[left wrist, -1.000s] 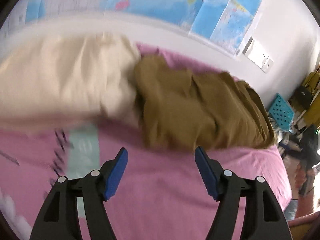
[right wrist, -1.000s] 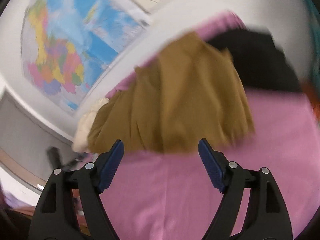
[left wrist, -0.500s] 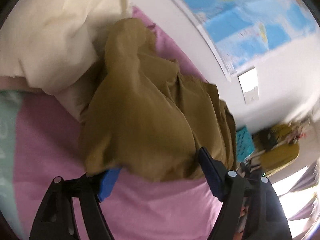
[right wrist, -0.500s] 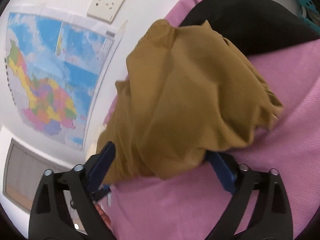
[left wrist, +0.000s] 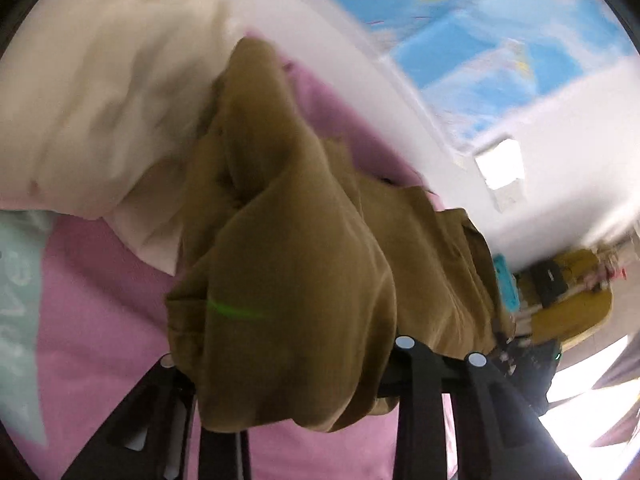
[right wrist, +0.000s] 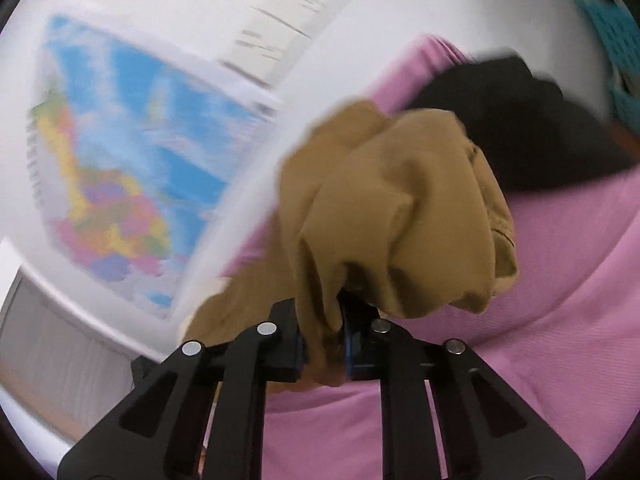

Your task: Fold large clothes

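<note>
Pink bed sheet (right wrist: pixel 560 280) under brown garment (left wrist: pixel 296 280), map (right wrist: pixel 132 168) behind

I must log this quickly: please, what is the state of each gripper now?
Left gripper: closing; brown garment covers its fingers, so the grip cannot be told.
Right gripper: closing, fingers pinching the brown garment.

Bed crowded at the far side, open near the grippers

Bare pink sheet (right wrist: pixel 560 320) is lying open from 3 to 6 o'clock in the right wrist view; the brown garment (left wrist: pixel 304 288) is filling the centre and draping over the left gripper (left wrist: pixel 296 384); a cream pillow (left wrist: pixel 92 120) is blocking 10 o'clock in the left wrist view; a black garment (right wrist: pixel 520 132) is sitting at 1 o'clock in the right wrist view; the wall (right wrist: pixel 200 8) with its map (right wrist: pixel 132 152) is closing off the bed's far edge.
</note>
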A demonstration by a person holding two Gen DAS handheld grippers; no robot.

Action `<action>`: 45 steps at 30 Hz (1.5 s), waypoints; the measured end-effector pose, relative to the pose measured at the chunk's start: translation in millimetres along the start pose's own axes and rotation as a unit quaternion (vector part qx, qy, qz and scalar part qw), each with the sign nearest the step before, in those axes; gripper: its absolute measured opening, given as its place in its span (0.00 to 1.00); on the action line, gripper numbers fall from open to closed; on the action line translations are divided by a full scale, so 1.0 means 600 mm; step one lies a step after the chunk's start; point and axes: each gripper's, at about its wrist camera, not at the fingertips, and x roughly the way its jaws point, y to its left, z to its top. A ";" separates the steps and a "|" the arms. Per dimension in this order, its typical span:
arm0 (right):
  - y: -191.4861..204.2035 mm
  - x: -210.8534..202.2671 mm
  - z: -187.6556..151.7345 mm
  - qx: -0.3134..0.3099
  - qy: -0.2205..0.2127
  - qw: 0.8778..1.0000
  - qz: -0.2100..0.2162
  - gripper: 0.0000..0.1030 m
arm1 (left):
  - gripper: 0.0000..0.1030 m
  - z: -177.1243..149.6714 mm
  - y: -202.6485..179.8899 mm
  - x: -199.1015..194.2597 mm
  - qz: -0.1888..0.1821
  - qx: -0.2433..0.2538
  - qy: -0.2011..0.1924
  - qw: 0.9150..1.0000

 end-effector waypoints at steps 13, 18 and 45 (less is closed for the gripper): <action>-0.069 -0.094 -0.153 -0.004 0.115 0.990 -0.079 0.24 | 0.43 -0.198 0.025 -0.052 0.016 0.095 0.098 0.990; -0.041 -0.120 -0.160 -0.054 0.144 0.984 -0.094 0.55 | 0.51 -0.204 0.008 -0.124 0.029 0.158 0.052 0.986; 0.063 0.041 -0.095 -0.300 0.087 0.924 -0.221 0.03 | 0.08 -0.165 -0.053 0.008 0.246 0.366 0.009 0.897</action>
